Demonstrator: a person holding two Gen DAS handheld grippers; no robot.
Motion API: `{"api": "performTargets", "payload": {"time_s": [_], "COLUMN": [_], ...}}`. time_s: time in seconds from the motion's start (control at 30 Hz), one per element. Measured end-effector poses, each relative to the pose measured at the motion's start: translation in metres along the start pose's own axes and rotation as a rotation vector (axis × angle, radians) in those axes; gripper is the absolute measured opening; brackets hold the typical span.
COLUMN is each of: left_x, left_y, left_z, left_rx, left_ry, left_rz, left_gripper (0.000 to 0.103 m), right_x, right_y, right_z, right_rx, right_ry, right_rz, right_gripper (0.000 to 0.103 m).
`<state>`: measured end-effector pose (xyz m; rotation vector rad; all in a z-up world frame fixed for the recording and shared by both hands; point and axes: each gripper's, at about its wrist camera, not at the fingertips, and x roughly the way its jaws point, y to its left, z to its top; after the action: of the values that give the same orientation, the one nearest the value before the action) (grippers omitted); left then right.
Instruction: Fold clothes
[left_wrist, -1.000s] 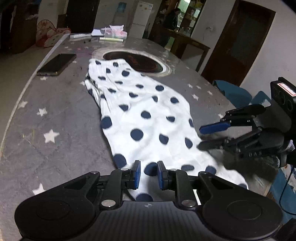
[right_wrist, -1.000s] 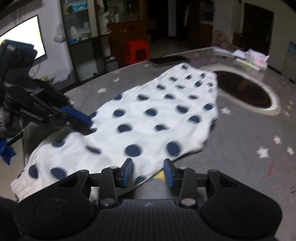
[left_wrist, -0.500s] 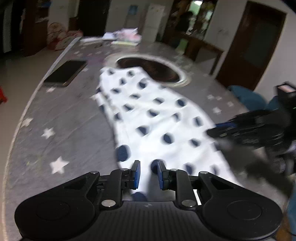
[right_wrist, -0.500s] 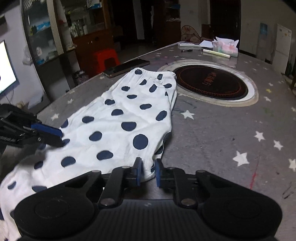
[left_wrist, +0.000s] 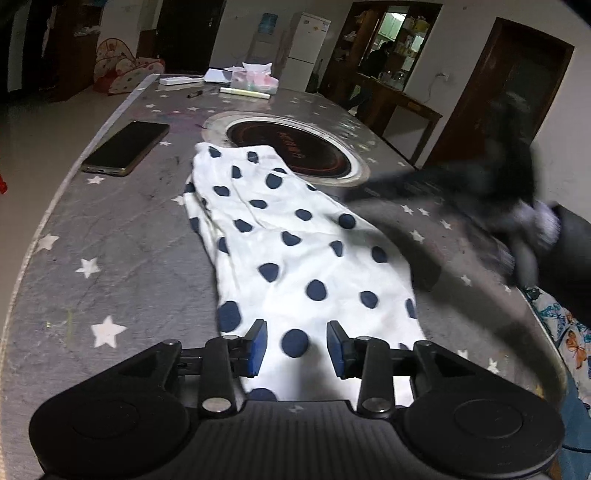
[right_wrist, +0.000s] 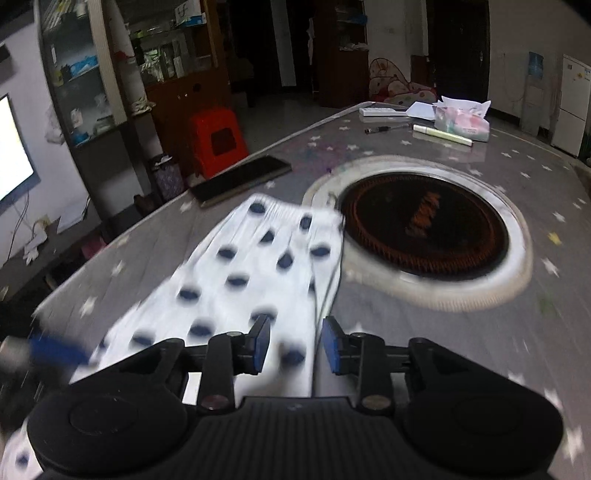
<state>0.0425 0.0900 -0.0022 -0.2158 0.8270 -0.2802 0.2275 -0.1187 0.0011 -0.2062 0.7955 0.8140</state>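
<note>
In the left wrist view the white garment with dark blue dots (left_wrist: 295, 251) lay flat along the grey star-patterned table (left_wrist: 122, 236), its far end just beside the round cooktop (left_wrist: 291, 147) set into the tabletop and its near end under the left gripper (left_wrist: 295, 347); that gripper's jaws had just been opening and stood partly apart with a clear gap, the cloth lying below and between the blue pads (left_wrist: 258, 347) without being pinched; a phone (left_wrist: 127, 147) lay on the table to the left of the garment, well apart from it; a tissue pack (left_wrist: 255, 81) and a marker pen (left_wrist: 243, 94) sat at the far edge; the right gripper (left_wrist: 424, 182) showed only as a dark blur over the table's right side. In the right wrist view, which was blurred, the right gripper (right_wrist: 295, 343) hung over the garment's (right_wrist: 251, 280) right edge; its jaws had likewise just been opening and stood partly apart, gripping nothing, with the cloth's edge running beneath the gap; the cooktop (right_wrist: 424, 225) lay just right of the cloth's far end, the phone (right_wrist: 243, 179) beyond it, and a red stool (right_wrist: 218, 142) stood past the table.
</note>
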Motion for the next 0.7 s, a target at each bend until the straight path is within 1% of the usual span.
{"api": "performTargets", "payload": {"time_s": [0.1, 0.2, 0.23, 0.37, 0.53, 0.57, 0.6, 0.67, 0.7], "left_x": [0.001, 0.002, 0.003, 0.006, 0.01, 0.01, 0.011, 0.012, 0.012], "left_y": [-0.003, -0.001, -0.001, 0.002, 0.006, 0.006, 0.007, 0.008, 0.008], "left_z": [0.0, -0.001, -0.001, -0.002, -0.002, -0.002, -0.002, -0.002, -0.002], "left_rx": [-0.005, -0.017, -0.021, -0.036, -0.043, -0.045, -0.046, -0.048, -0.048], "left_ry": [0.002, 0.006, 0.007, 0.017, 0.027, 0.029, 0.03, 0.033, 0.035], "left_rz": [-0.01, -0.013, -0.013, -0.013, -0.01, -0.007, -0.005, -0.003, -0.002], "left_gripper": [0.042, 0.043, 0.043, 0.044, 0.044, 0.044, 0.044, 0.044, 0.044], "right_x": [0.033, 0.061, 0.069, 0.094, 0.112, 0.113, 0.114, 0.115, 0.115], "right_y": [-0.009, -0.016, -0.018, -0.027, -0.03, -0.03, -0.029, -0.029, -0.029], "right_z": [0.023, 0.041, 0.045, 0.055, 0.058, 0.058, 0.058, 0.058, 0.058], "right_rx": [0.03, 0.046, 0.053, 0.075, 0.075, 0.071, 0.071, 0.068, 0.066], "right_ry": [0.005, 0.002, 0.005, 0.017, 0.022, 0.015, 0.012, 0.01, 0.009], "right_rz": [0.003, -0.017, -0.018, -0.027, -0.011, -0.011, -0.008, -0.006, -0.008], "right_gripper": [0.035, 0.041, 0.041, 0.042, 0.043, 0.042, 0.037, 0.034, 0.027]}}
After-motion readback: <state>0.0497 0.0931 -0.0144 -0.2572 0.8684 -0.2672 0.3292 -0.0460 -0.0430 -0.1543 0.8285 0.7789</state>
